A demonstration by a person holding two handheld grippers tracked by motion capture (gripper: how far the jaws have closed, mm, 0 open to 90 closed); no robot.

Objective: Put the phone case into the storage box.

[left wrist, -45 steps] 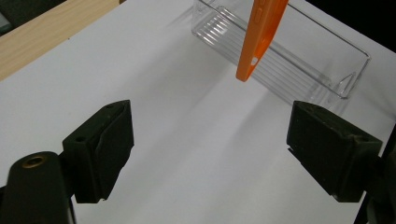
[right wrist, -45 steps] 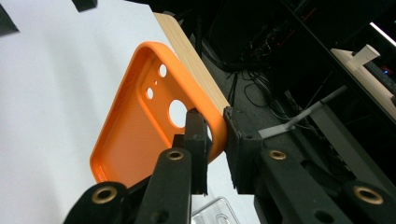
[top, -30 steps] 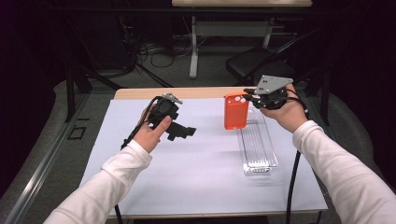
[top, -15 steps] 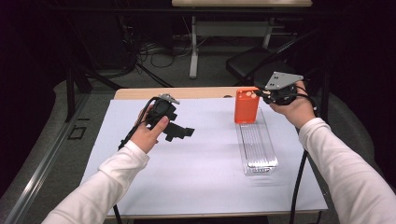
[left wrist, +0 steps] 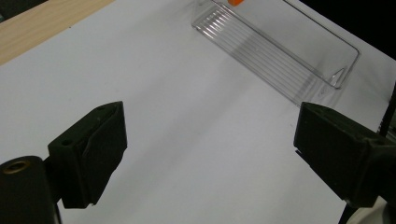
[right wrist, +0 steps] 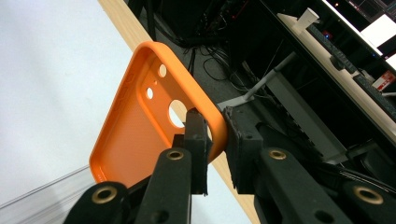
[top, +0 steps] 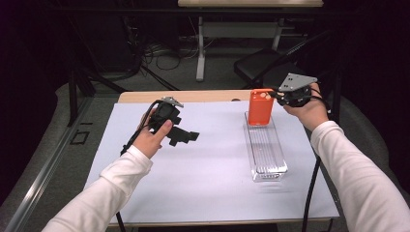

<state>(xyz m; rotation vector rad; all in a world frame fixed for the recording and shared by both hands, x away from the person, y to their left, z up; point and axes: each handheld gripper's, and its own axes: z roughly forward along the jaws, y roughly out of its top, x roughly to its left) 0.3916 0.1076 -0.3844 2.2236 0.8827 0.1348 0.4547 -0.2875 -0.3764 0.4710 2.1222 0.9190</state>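
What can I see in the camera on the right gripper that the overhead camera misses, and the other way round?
Right gripper view alone: the orange case's hollow inside with its round holes, and the black jaws pinching its rim.

High view alone: the left gripper hovering open over the white sheet, both sleeved arms, and the whole length of the clear tray.

Both: the case held upright by the right gripper at the tray's far end, the sheet and the table's wooden edge.

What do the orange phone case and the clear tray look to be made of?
Orange phone case: probably soft matte plastic or silicone; even colour, no glare, rounded lip, moulded camera holes. Clear tray: likely hard glossy plastic; see-through walls, ribbed floor, bright edge highlights.
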